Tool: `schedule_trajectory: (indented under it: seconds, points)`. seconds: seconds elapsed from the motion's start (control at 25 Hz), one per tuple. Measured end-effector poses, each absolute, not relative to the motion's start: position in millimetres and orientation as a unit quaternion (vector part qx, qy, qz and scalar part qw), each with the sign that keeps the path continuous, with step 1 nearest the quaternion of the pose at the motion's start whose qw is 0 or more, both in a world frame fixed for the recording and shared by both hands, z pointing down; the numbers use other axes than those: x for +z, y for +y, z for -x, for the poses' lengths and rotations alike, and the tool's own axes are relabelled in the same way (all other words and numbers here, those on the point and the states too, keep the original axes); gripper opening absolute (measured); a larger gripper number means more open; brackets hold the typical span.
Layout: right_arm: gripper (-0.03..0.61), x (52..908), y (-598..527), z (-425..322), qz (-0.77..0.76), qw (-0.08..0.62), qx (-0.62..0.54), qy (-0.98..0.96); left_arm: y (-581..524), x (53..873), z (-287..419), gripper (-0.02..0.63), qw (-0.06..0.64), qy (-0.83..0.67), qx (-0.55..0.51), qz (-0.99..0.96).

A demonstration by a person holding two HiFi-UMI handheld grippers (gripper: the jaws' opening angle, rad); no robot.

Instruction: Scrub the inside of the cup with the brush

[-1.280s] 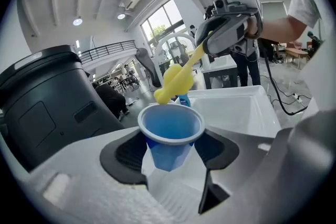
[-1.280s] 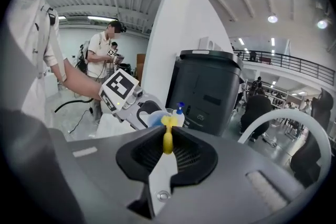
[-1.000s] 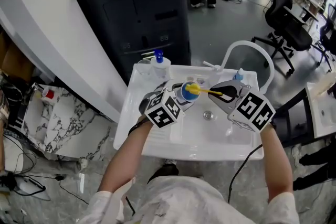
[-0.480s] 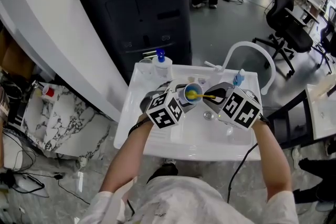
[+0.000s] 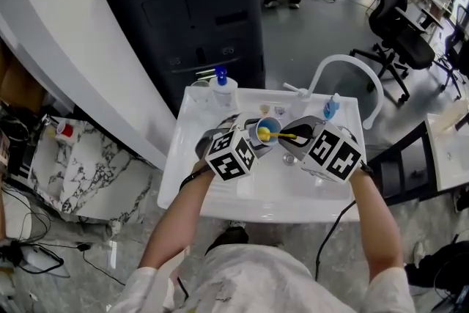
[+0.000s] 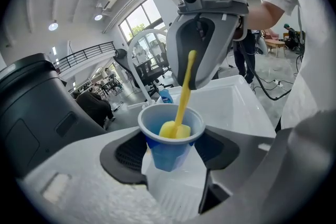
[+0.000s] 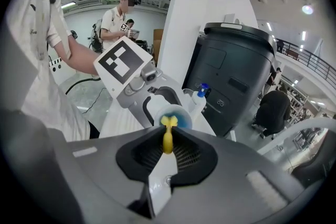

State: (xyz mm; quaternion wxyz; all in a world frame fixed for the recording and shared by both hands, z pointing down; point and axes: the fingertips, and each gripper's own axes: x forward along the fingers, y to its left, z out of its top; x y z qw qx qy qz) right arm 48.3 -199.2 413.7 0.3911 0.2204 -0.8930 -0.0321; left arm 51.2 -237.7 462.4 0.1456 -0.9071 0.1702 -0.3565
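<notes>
Two grippers are meeting over the white sink (image 5: 220, 210), so that anything loosened drops into the basin rather than onto the floor. On the left, I am clamping the blue cup (image 6: 169, 139) with the left gripper (image 5: 249, 137). Its jaws are standing fairly wide because the cup body fills the gap between them, and the pads are pressing on both sides below the rim. I am tipping the cup's mouth toward my other hand, which gives the tool a straight way in. Moving right, the yellow brush (image 6: 181, 107) is sitting with its foam head down inside the cup, against the inner wall near the rim; I cannot tell whether it is reaching the bottom. Its thin handle is running up and out to the right gripper (image 5: 302, 132), whose jaws are nearly together and pinching the handle's end. I judge this grip far back to be giving me reach and leverage for sweeping the wall. The scrubbing looks under way, not finished.
</notes>
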Motion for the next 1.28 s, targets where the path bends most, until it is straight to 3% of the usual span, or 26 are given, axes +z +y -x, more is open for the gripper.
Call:
schedule_trajectory:
  seconds: [1.28]
  points:
    - [0.034, 422.9, -191.5, -48.1, -0.239, 0.395, -0.022, -0.887, -242.1, 467.2, -49.5, 0.293, 0.162, 0.157, -0.370, 0.901]
